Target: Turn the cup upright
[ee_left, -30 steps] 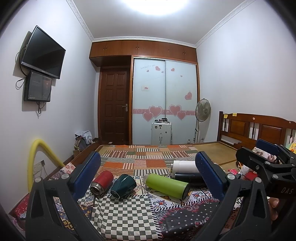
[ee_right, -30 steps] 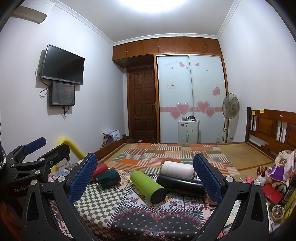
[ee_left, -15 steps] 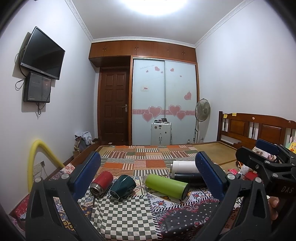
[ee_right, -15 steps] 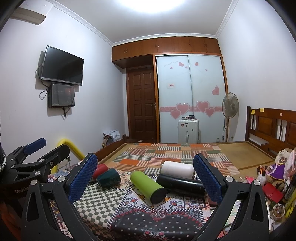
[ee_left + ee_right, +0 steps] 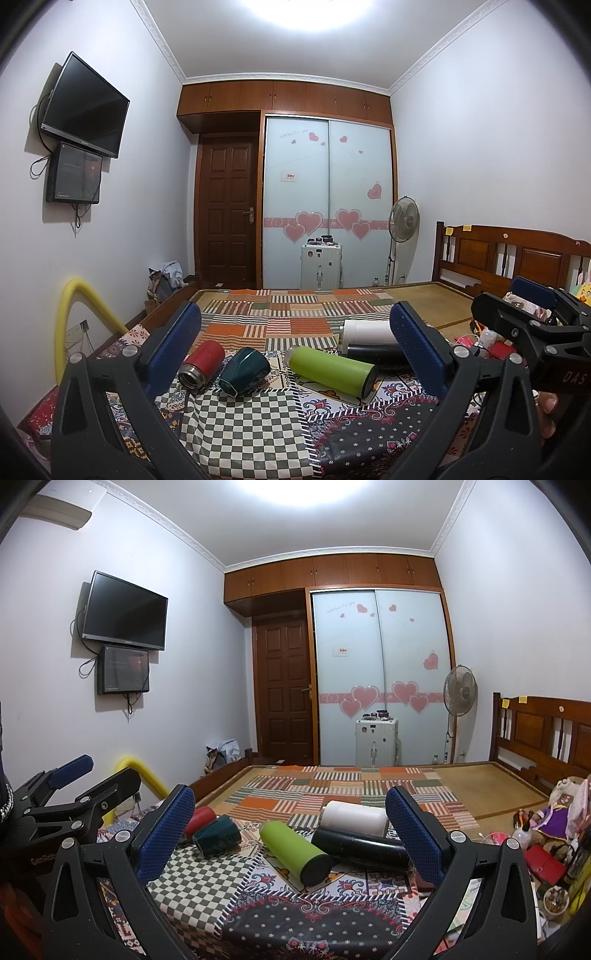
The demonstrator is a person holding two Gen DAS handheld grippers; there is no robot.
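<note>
Several cups lie on their sides on a patchwork cloth: a red cup (image 5: 202, 363), a dark green cup (image 5: 244, 371), a lime green cup (image 5: 330, 370), a black cup (image 5: 373, 353) and a white cup (image 5: 365, 331). They show again in the right wrist view: red (image 5: 199, 819), dark green (image 5: 217, 835), lime (image 5: 295, 851), black (image 5: 360, 847), white (image 5: 354, 818). My left gripper (image 5: 293, 352) is open and empty, short of the cups. My right gripper (image 5: 290, 834) is open and empty, also short of them. Each gripper shows at the edge of the other's view.
The patchwork cloth (image 5: 258, 435) covers the near surface, with a bed mat (image 5: 480, 790) behind. A yellow tube (image 5: 79, 321) arches at the left. Toys and small clutter (image 5: 546, 834) sit at the right. A wooden headboard (image 5: 509, 258) stands far right.
</note>
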